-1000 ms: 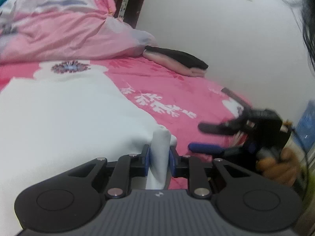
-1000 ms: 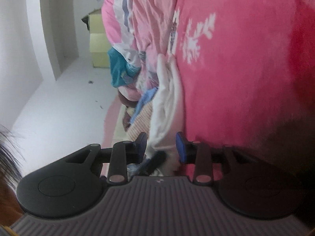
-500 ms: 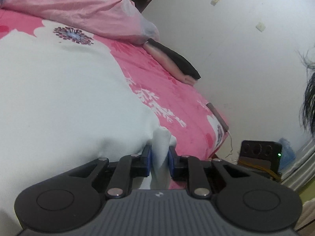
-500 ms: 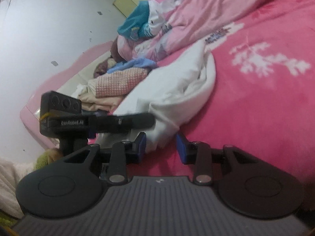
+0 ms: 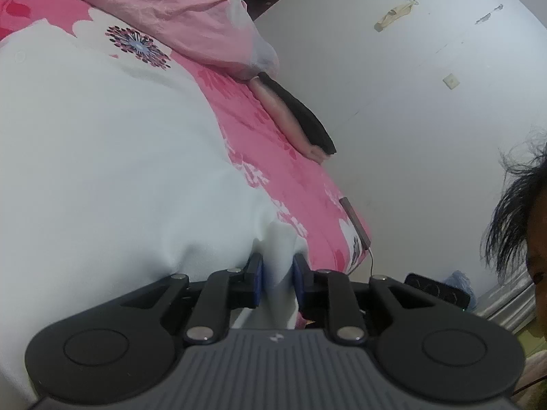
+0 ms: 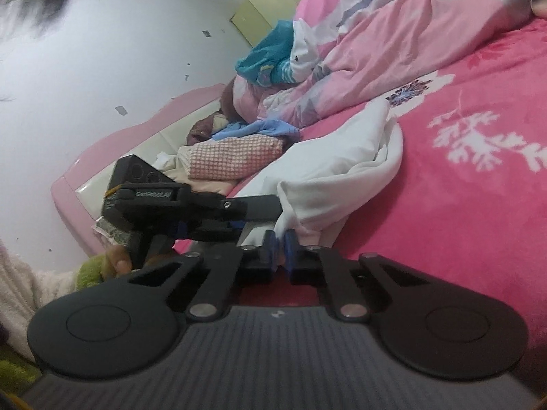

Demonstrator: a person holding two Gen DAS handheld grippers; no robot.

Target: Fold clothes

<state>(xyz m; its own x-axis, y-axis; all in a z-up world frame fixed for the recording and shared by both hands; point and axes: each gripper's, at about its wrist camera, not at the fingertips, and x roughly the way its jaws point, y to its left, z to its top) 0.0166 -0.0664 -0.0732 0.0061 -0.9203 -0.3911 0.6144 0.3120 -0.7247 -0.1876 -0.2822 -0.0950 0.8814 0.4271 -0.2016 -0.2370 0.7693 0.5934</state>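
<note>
A white garment point(image 5: 112, 157) lies spread over the pink bed point(image 5: 273, 171); in the right wrist view it shows as a bunched fold point(image 6: 345, 160). My left gripper point(image 5: 277, 273) is shut on a pinched edge of it, with cloth standing up between the blue pads. It also appears in the right wrist view as the left gripper point(image 6: 263, 205), held by a hand, its jaws clamped on the same white edge. Close beside it, my right gripper point(image 6: 280, 247) is shut on a small corner of the white garment.
A folded pink and black stack point(image 5: 297, 126) lies by the wall. A pink quilt point(image 6: 410, 34) is heaped at the head of the bed. Several loose clothes point(image 6: 236, 157) are piled beside the garment. A dark cable end point(image 5: 355, 220) rests on the bed's edge. A person's head point(image 5: 533, 239) is close at the right.
The right gripper's jaws, apart half a second ago with cloth lying between them, have closed on the white corner. Both views have rolled. The left gripper kept its grip on the white edge.
</note>
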